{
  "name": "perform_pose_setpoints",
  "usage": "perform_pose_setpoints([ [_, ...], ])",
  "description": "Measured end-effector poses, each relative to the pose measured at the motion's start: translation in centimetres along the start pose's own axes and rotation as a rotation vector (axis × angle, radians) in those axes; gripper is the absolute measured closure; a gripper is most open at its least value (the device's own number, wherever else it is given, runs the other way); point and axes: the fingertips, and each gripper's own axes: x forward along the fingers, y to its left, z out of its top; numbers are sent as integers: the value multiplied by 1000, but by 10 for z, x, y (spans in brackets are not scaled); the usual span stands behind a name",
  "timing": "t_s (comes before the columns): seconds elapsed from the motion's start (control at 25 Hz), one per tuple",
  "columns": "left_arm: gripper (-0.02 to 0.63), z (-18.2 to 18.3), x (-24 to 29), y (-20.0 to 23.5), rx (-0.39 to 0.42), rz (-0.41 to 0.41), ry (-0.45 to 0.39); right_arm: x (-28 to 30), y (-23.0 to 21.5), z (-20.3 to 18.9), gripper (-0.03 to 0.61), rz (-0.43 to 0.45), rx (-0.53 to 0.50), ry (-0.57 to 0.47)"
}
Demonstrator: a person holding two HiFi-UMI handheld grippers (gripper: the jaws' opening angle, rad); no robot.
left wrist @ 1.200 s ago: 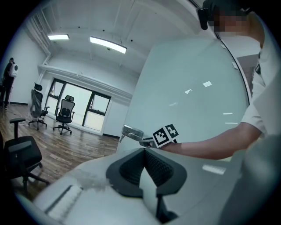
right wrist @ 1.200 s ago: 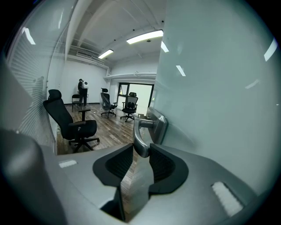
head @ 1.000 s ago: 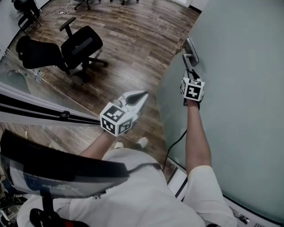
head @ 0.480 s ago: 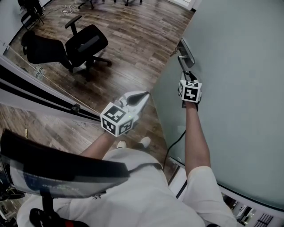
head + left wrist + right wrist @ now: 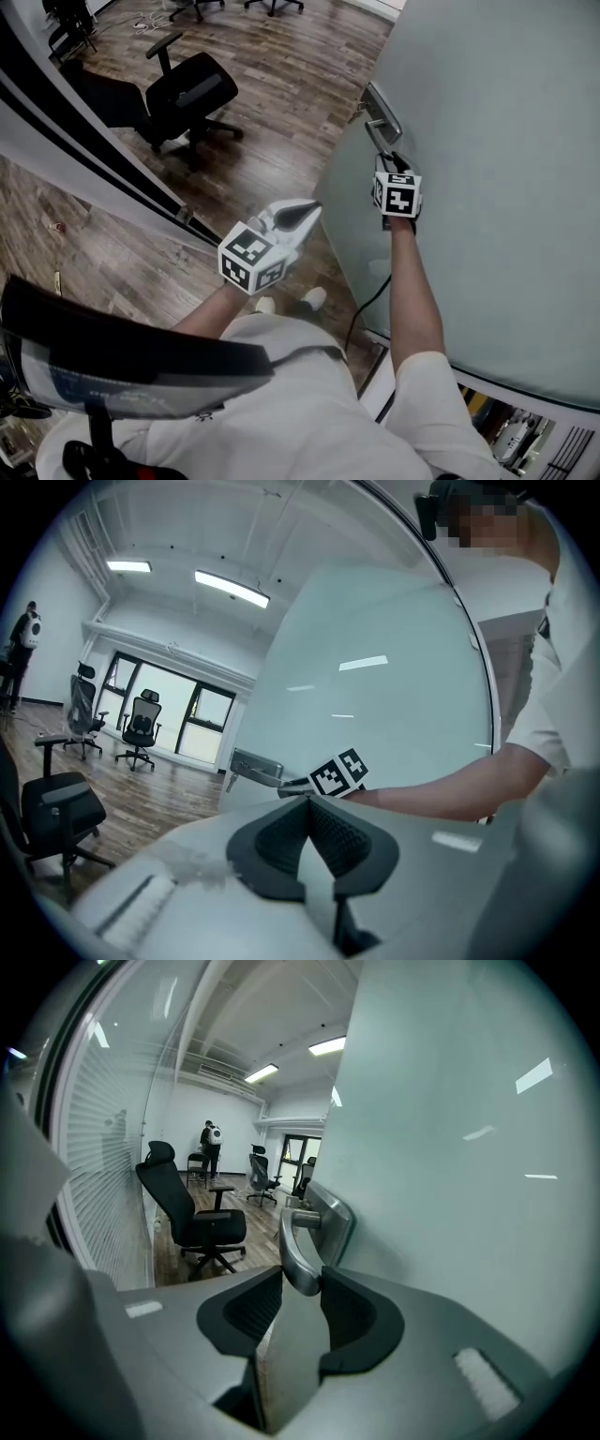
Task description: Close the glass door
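From the head view, the glass door (image 5: 487, 187) stands ajar on my right, and the right gripper (image 5: 393, 161) is clamped on its handle (image 5: 380, 127). In the left gripper view, the left gripper (image 5: 307, 803) is clenched on nothing. The right gripper view shows the pads (image 5: 352, 1312) pinching only the lever's end (a shallow bite), so I should draw steadily without twisting.

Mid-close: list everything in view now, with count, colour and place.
glass door: one, frosted pale green, right of the person
door handle: one, silver lever, near the door's edge
floor: brown wood planks
office chairs: at least three, black, left beyond the door
cable: one, black, low beside the door
distant person: one, far across the room
left claw: shut, empty, before the body
right claw: closed on the door handle
marker cubes: two, black-and-white, one on each claw
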Motion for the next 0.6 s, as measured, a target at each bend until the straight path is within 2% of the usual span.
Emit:
perform_pose_setpoints([
  [0.4,615,-21,-63,4,-2,20,-15,-28,80,-4,442,56,-48,-20],
  [0.6,615,-32,-93,-2,-1,75,-46,-49,122,-11,442,85,-79,-43],
])
